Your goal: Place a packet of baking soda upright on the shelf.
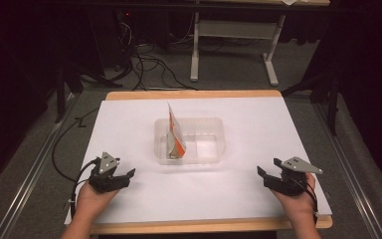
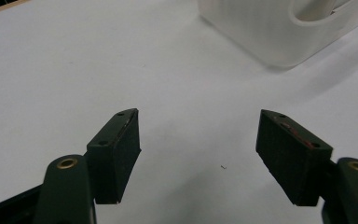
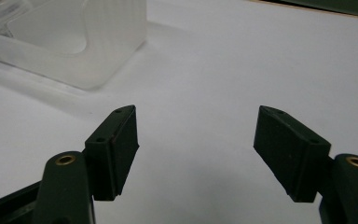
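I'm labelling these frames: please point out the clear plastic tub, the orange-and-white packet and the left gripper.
clear plastic tub (image 1: 214, 149), high view, front right rim.
orange-and-white packet (image 1: 175, 133), high view, middle of its face.
left gripper (image 1: 127, 178), high view, between its open fingertips.

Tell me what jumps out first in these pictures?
A clear tub sits mid-table on the white sheet, with an orange-and-white packet standing in its left end. Nearer the person, the left gripper and right gripper rest on either side of the tub, both with jaws open and empty.
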Demonstrator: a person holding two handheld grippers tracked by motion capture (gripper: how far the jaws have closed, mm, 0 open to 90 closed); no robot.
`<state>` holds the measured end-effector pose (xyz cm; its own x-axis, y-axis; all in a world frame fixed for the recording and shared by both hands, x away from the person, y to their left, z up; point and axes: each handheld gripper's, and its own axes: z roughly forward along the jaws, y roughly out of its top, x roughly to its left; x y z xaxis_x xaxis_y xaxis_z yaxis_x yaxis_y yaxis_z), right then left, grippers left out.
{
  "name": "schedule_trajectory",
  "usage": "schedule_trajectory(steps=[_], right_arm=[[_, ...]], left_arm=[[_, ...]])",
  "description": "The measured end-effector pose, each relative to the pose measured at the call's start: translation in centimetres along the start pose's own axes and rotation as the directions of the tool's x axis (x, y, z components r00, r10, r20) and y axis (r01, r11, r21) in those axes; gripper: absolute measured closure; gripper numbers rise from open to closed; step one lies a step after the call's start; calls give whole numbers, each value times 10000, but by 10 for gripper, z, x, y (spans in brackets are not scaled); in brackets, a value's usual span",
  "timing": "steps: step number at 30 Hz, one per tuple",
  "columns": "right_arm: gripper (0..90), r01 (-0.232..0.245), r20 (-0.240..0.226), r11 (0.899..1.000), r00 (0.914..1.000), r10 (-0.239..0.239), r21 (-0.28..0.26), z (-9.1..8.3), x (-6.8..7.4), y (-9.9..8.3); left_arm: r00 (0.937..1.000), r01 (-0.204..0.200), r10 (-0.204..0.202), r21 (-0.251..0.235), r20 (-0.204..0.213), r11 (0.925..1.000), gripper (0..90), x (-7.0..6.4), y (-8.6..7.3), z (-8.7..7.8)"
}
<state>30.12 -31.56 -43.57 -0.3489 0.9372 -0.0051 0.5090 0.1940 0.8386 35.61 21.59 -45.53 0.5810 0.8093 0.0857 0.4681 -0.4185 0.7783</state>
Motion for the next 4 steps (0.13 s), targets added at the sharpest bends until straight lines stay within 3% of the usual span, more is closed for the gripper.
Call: schedule_trajectory(steps=[4], right_arm=[[307,-77,29,9999,10000,77,93,1,-1,-1]], left_arm=[[9999,161,-161,-40,52,9999,307,1,0,-1]])
